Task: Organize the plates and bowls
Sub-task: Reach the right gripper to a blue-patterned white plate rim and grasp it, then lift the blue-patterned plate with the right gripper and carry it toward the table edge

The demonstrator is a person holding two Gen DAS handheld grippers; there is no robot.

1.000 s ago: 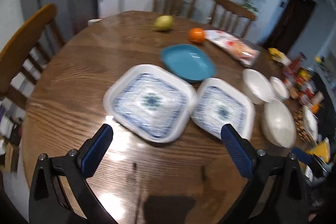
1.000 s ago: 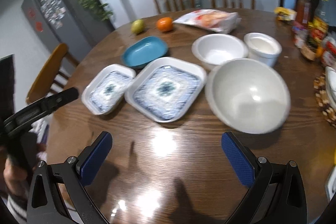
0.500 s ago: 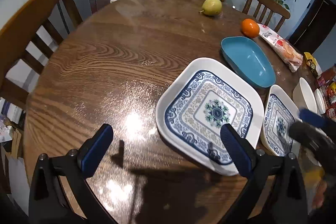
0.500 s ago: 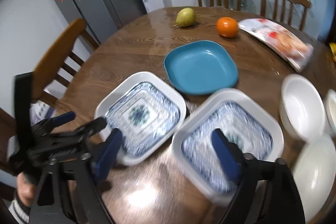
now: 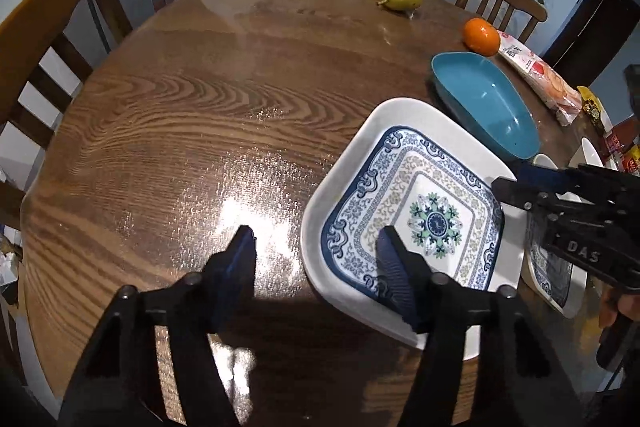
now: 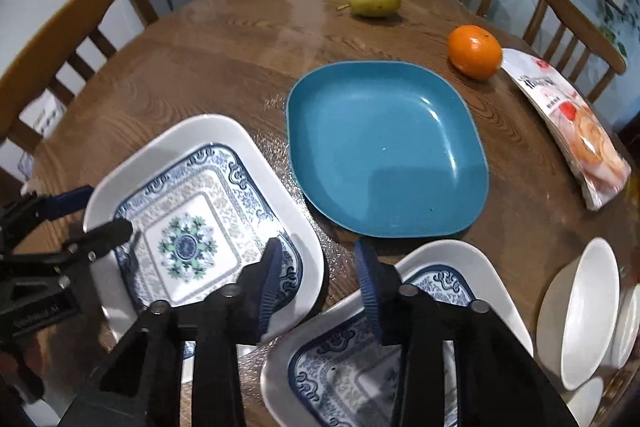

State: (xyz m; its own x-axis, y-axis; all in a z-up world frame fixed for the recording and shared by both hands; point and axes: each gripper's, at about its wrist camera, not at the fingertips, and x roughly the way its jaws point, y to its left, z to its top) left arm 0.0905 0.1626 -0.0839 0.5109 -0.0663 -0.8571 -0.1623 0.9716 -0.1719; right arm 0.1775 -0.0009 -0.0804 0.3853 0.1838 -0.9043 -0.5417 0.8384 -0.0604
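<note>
Plate (image 5: 404, 211) rim (patterned) between tongs (image 5: 316, 251)

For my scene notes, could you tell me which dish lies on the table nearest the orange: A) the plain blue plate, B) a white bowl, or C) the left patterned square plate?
A: in the right wrist view the blue plate lies just beside the orange, closer than any other dish.
</note>
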